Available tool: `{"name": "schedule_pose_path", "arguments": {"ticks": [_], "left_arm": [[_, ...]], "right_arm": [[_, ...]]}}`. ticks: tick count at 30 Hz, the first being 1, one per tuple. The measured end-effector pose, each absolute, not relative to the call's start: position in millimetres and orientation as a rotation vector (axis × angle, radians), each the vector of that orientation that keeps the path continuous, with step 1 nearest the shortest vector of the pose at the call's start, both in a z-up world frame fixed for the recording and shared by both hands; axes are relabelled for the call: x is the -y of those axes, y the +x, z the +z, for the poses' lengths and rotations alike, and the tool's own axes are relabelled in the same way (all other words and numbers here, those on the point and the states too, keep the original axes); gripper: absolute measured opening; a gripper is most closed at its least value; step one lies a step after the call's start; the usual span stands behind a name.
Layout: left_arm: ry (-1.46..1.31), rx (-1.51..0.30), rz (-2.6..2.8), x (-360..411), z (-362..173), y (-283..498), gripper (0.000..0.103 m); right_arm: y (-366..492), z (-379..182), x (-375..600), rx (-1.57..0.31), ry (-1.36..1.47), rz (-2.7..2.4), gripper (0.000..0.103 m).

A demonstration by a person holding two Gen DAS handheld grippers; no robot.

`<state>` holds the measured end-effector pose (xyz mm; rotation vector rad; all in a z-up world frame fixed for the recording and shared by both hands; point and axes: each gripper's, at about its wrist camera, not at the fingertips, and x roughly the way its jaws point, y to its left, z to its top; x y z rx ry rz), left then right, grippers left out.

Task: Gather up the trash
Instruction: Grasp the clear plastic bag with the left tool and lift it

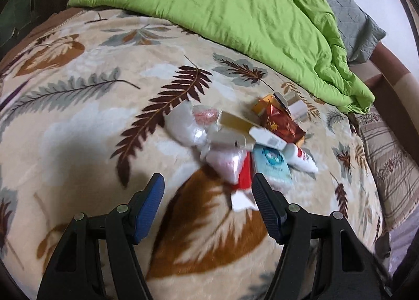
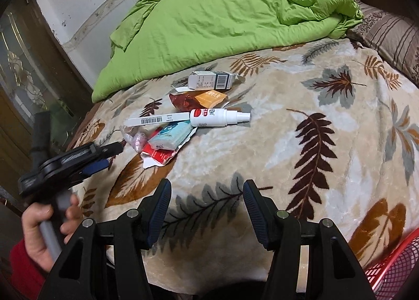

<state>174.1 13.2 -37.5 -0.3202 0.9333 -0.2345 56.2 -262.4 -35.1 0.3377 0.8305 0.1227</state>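
A pile of trash lies on a leaf-patterned blanket (image 1: 78,127): a red and white wrapper (image 1: 242,190), a light blue tissue pack (image 1: 272,164), clear plastic bags (image 1: 183,127), a white spray bottle (image 1: 301,160), a dark red foil wrapper (image 1: 282,124) and small boxes (image 1: 296,106). My left gripper (image 1: 208,190) is open, its right finger beside the red wrapper. In the right wrist view the spray bottle (image 2: 217,117), tissue pack (image 2: 172,136), red wrapper (image 2: 159,156) and a white box (image 2: 209,80) lie ahead. My right gripper (image 2: 207,201) is open and empty above the blanket (image 2: 288,156). The left gripper (image 2: 104,156) shows at the left.
A crumpled green duvet (image 1: 235,12) lies across the far side of the bed, with a grey quilt (image 1: 348,14) and a striped pillow (image 1: 390,169) to the right. A red mesh basket (image 2: 392,268) sits at the lower right. A wooden cabinet (image 2: 23,69) stands left of the bed.
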Motion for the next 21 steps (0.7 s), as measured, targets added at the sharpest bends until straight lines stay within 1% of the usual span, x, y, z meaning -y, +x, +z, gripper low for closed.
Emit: {"name": "schedule_pose_path", "arguments": {"ticks": [5,11,12,13,14,17,21], "left_arm": [[-0.352,-0.921,-0.213,-6,-44,206,0.068],[-0.312,-0.949,-0.172,2,-64,236,0.068],[-0.303,-0.936,-0.171,2,-65,237,0.064],[-0.288,-0.924,-0.169,2,-66,237,0.053],[-0.274,-0.921,-0.171,2,-65,238,0.05],[-0.288,-0.915,-0.19,-5,-63,233,0.048],[-0.24,-0.917,-0.181,-11,-57,211,0.048]], "right_arm": [[57,-37,265,-0.833,0.36,0.135,0.061],[59,-39,266,-0.841,0.373,0.143,0.061],[59,-40,266,-0.844,0.374,0.144,0.061],[60,-40,266,-0.846,0.373,0.145,0.061],[61,-41,266,-0.85,0.371,0.145,0.061],[63,-42,264,-0.861,0.364,0.144,0.061],[69,-44,259,-0.895,0.352,0.147,0.061]]}}
